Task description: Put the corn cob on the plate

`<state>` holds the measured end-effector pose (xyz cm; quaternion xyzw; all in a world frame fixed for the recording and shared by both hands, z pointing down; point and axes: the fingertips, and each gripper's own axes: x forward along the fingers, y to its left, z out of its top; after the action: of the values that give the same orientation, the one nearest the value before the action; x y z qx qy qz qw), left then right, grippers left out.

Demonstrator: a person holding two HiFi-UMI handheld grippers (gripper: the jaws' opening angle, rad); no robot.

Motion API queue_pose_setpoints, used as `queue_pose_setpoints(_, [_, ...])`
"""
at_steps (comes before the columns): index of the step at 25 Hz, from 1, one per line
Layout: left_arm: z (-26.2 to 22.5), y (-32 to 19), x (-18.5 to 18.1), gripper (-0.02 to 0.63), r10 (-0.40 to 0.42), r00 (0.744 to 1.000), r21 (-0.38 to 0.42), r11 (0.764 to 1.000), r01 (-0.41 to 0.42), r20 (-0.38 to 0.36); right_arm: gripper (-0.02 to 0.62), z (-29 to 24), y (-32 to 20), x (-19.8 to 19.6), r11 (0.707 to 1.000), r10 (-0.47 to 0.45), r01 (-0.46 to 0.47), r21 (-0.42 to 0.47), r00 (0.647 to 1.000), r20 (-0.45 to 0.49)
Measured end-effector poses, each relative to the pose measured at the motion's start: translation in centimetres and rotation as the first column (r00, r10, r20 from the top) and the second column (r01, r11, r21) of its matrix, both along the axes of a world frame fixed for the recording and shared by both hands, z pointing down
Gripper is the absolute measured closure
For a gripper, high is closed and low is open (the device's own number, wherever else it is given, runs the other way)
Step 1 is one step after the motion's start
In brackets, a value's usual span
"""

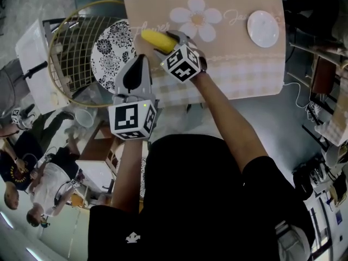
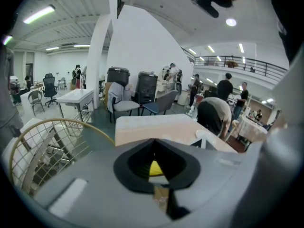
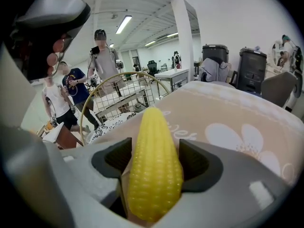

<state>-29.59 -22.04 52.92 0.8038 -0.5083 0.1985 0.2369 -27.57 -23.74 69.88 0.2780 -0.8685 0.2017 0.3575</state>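
The yellow corn cob (image 1: 156,40) lies along my right gripper (image 1: 166,41), its tip toward the black-and-white patterned plate (image 1: 110,52) at the table's left edge. In the right gripper view the corn cob (image 3: 154,172) sits between the widely spread jaws of the right gripper (image 3: 154,160), and the patterned plate (image 3: 111,126) shows just past its tip. I cannot tell whether the cob rests on the cloth. My left gripper (image 1: 141,60) hangs near the plate's lower right rim. In the left gripper view the left gripper (image 2: 154,164) has its jaws together with nothing held.
A beige flowered tablecloth (image 1: 239,64) covers the table. A small white plate (image 1: 262,29) stands at its far right. A yellow-rimmed wire basket (image 1: 68,58) lies left of the table, under the patterned plate. People stand and sit to the left (image 1: 32,173).
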Motion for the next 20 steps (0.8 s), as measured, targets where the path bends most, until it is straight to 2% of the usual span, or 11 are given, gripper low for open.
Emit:
queue_pose_setpoints(3, [0.3, 0.2, 0.0, 0.598, 0.002, 1.000, -0.009, 1.000, -0.002, -0.001, 0.288, 0.2, 0.0, 0.0, 0.999, -0.003, 0.004, 0.039, 0.999, -0.034])
queue_pose_setpoints(5, [0.3, 0.3, 0.0, 0.598, 0.002, 1.000, -0.012, 1.000, -0.002, -0.002, 0.312, 0.3, 0.0, 0.2, 0.998, -0.007, 0.011, 0.069, 0.998, -0.063])
queue_pose_setpoints(10, [0.1, 0.1, 0.3, 0.598, 0.008, 1.000, -0.006, 1.000, -0.008, 0.001, 0.331, 0.3, 0.0, 0.3, 0.996, -0.009, 0.015, 0.089, 0.997, -0.074])
queue_pose_setpoints(20, [0.4, 0.1, 0.5, 0.598, 0.009, 1.000, -0.014, 1.000, -0.009, 0.008, 0.341, -0.3, -0.6, 1.1, 0.998, 0.029, -0.028, 0.060, 0.999, -0.015])
